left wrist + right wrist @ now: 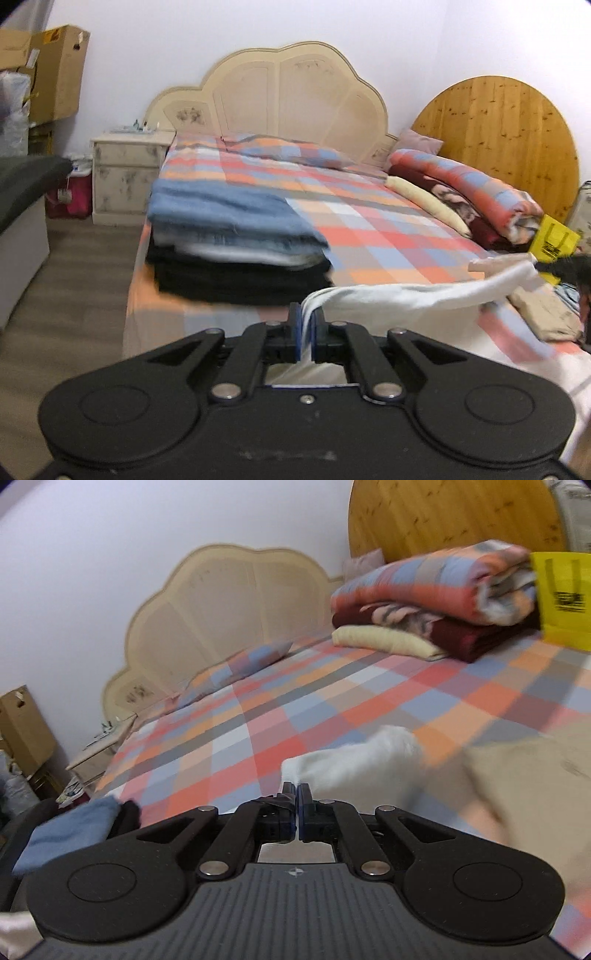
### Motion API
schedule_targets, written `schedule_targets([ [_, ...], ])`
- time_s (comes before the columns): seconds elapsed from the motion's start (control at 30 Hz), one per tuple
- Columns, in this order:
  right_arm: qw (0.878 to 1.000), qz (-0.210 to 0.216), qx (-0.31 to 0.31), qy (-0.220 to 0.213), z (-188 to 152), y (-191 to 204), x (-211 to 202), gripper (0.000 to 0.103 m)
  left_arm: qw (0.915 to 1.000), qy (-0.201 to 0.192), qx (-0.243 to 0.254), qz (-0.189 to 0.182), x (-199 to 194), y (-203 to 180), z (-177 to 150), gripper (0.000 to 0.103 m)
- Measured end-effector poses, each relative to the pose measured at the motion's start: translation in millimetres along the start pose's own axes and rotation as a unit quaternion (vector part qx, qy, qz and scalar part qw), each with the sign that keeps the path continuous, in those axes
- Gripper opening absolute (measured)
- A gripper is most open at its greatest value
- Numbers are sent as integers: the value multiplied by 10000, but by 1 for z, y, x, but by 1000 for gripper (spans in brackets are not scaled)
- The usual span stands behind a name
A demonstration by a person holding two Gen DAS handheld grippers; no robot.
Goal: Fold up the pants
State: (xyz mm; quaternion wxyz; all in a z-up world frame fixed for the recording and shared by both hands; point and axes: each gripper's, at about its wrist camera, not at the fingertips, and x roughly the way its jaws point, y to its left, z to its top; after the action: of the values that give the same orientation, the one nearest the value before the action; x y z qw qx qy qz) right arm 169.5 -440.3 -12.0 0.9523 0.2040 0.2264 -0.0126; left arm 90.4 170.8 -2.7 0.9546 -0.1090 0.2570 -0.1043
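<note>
My left gripper [306, 325] has its jaws pinching the white pants [406, 295], which stretch rightward across the frame above the bed [369, 229]. My right gripper [296, 805] jaws are pressed together on the cloth's other end [351, 764], just above them.

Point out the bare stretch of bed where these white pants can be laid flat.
The checked bedspread lies bare in the middle, between the stack of folded blue and black clothes and the rolled checked quilt pile. The near right corner is crowded with beige folded cloth and a yellow bag.
</note>
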Motion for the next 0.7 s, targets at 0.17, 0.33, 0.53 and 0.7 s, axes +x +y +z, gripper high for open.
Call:
schedule_targets([
  [0.17, 9975, -319, 127, 614, -79, -43, -59, 2, 9958, 668, -537, 321, -27, -4, -91, 25],
  [0.33, 9917, -526, 321, 1125, -119, -63, -62, 25, 9837, 824, -1295, 932, -45, 7, -132, 67],
  [0.53, 9986, -326, -69, 408, -83, -43, -60, 40, 9796, 216, -1516, 1305, -76, 22, -120, 80],
  [0.7, 9982, -54, -240, 546, -87, -38, -39, 44, 9747, 284, -1853, 1221, -71, 24, -122, 80],
])
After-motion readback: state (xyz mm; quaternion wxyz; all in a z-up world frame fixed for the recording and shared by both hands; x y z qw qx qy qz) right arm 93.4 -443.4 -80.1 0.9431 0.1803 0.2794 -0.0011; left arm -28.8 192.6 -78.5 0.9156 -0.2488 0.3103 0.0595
